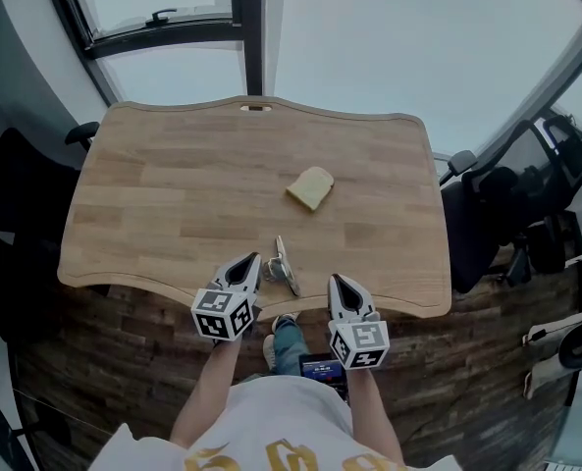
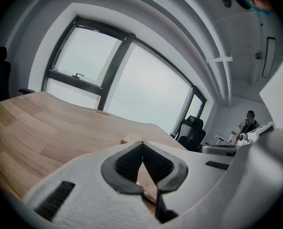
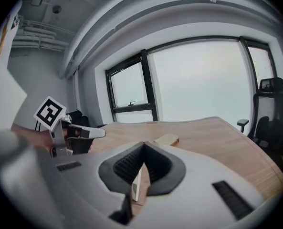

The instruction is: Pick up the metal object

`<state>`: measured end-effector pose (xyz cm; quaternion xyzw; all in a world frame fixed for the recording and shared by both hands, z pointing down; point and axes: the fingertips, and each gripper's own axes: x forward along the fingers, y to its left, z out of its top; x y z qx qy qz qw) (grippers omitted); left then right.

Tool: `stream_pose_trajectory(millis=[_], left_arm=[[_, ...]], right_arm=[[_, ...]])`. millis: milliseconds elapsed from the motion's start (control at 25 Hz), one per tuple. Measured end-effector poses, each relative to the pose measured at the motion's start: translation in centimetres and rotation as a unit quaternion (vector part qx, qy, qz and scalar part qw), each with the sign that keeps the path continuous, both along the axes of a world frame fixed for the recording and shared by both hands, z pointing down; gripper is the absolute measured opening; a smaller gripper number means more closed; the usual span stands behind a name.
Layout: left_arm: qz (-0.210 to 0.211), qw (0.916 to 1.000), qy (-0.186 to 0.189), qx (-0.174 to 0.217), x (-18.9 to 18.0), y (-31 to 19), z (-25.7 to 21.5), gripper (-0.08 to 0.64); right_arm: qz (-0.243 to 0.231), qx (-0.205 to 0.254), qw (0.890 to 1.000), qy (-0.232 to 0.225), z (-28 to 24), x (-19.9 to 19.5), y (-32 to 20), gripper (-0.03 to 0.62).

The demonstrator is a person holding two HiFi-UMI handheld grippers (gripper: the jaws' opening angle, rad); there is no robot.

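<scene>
The metal object (image 1: 284, 265), a small shiny folded piece, lies on the wooden table (image 1: 173, 194) close to its front edge. My left gripper (image 1: 255, 259) is just to its left, jaws shut and holding nothing. My right gripper (image 1: 334, 280) hovers over the front edge a little to the object's right, also shut and empty. The left gripper view shows the closed left gripper (image 2: 142, 143) pointing across the tabletop. In the right gripper view the closed right gripper (image 3: 143, 144) faces the far side, and the left gripper (image 3: 84, 132) shows at the left.
A slice of bread (image 1: 311, 187) (image 3: 166, 140) lies mid-table, beyond the metal object. Dark office chairs stand at the table's left (image 1: 16, 224) and right (image 1: 506, 214). Large windows (image 1: 389, 47) are behind the far edge. My legs are under the front edge.
</scene>
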<state>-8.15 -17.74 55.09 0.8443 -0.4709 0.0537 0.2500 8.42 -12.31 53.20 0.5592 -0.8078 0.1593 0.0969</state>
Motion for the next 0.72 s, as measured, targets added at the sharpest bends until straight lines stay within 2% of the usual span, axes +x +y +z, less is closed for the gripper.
stream_pose_trajectory(millis=[400, 560, 720], left_arm=[[0.037, 0.9972, -0.06, -0.023, 1.1, 0.2, 3.8, 0.02], [0.052, 0.9922, -0.107, -0.038, 1.3, 0.2, 6.2, 0.02], [0.051, 0.9918, -0.1, -0.06, 1.2, 0.1, 7.6, 0.02]], right_arm=[[-0.015, -0.023, 0.999, 0.017, 1.9, -0.4, -1.1, 0.011], [-0.017, -0.046, 0.999, 0.013, 3.6, -0.4, -1.4, 0.011], [-0.017, -0.067, 0.998, 0.005, 4.9, -0.1, -2.1, 0.011]])
